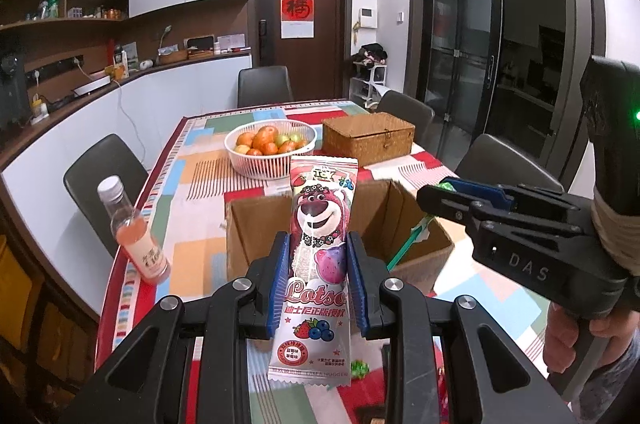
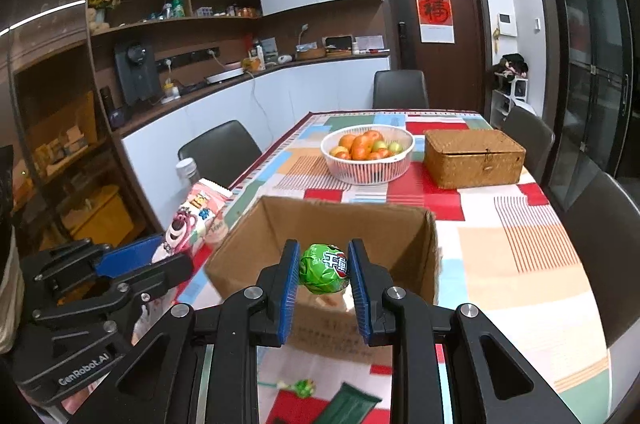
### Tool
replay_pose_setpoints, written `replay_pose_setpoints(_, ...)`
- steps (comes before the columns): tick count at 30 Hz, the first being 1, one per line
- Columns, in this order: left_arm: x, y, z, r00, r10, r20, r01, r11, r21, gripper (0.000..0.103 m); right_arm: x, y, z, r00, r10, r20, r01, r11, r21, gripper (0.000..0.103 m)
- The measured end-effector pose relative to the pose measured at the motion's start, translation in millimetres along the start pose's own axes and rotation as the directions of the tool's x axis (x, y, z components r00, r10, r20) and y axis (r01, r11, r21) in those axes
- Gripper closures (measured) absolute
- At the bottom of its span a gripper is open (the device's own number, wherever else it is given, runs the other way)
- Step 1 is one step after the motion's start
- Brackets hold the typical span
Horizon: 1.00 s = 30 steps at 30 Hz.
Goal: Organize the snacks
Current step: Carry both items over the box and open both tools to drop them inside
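My left gripper (image 1: 318, 256) is shut on a pink Lotso snack packet (image 1: 320, 252), held upright just before the near wall of the open cardboard box (image 1: 256, 224). My right gripper (image 2: 325, 266) is shut on a green lollipop (image 2: 324, 268), held over the box's (image 2: 400, 228) near edge. In the left wrist view the right gripper (image 1: 452, 194) reaches in from the right over the box, with the lollipop's green stick (image 1: 408, 244) hanging down. In the right wrist view the left gripper (image 2: 160, 256) and its packet (image 2: 188, 220) sit left of the box.
A white basket of fruit (image 1: 270, 144) and a woven lidded box (image 1: 368, 136) stand beyond the cardboard box. A bottle of pink drink (image 1: 132, 232) stands at the table's left edge. Another green lollipop (image 2: 300, 388) and a dark green wrapper (image 2: 348, 404) lie on the near tablecloth. Chairs ring the table.
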<state>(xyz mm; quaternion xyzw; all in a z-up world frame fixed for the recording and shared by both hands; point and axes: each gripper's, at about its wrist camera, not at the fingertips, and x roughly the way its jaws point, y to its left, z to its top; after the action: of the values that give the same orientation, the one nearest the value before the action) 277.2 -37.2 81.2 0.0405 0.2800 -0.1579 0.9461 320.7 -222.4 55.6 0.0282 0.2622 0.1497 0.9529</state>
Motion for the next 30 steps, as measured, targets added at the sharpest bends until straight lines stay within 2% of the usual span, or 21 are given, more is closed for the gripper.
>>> replay_pose_setpoints(9, 46.1, 10.9, 21.0, 0.998, -0.013, -0.063, 0.012, 1.000, -0.014, 0.075, 35.6, -17.6, 23.3, 0.998, -0.039, -0.040, 0.039, 0.999, 0.019, 0.077)
replay_pose_setpoints(14, 76.7, 23.0, 26.1, 0.989, -0.081, -0.121, 0.072, 0.994, -0.079, 0.075, 56.7, -23.1, 28.9, 0.995, -0.069, -0.075, 0.070, 0.997, 0.012, 0.077)
replay_pose_setpoints(22, 111.2, 29.8, 25.2, 0.981, -0.064, -0.186, 0.048, 0.995, -0.092, 0.073, 86.2, -29.0, 24.4, 0.984, -0.099, -0.146, 0.101, 0.995, 0.007, 0.077)
replay_pose_setpoints(26, 108.1, 27.3, 23.9, 0.986, -0.016, -0.168, 0.004, 0.997, -0.076, 0.049, 91.2, -31.1, 22.0, 0.982, -0.109, -0.157, 0.113, 0.993, 0.017, 0.074)
replay_pose_setpoints(27, 104.5, 27.6, 23.1, 0.986, -0.016, -0.163, 0.003, 0.997, -0.081, 0.049, 90.7, -31.5, 20.8, 0.979, -0.120, -0.164, 0.125, 0.992, 0.019, 0.070)
replay_pose_setpoints(28, 99.8, 27.3, 22.0, 0.987, -0.014, -0.160, 0.001, 0.996, -0.084, 0.049, 88.4, -31.6, 20.2, 0.979, -0.123, -0.160, 0.128, 0.992, 0.021, 0.059)
replay_pose_setpoints(30, 86.2, 25.1, 18.5, 0.991, -0.008, -0.136, -0.002, 0.997, -0.073, 0.046, 78.5, -28.4, 16.6, 0.981, -0.133, -0.142, 0.135, 0.991, 0.006, 0.057)
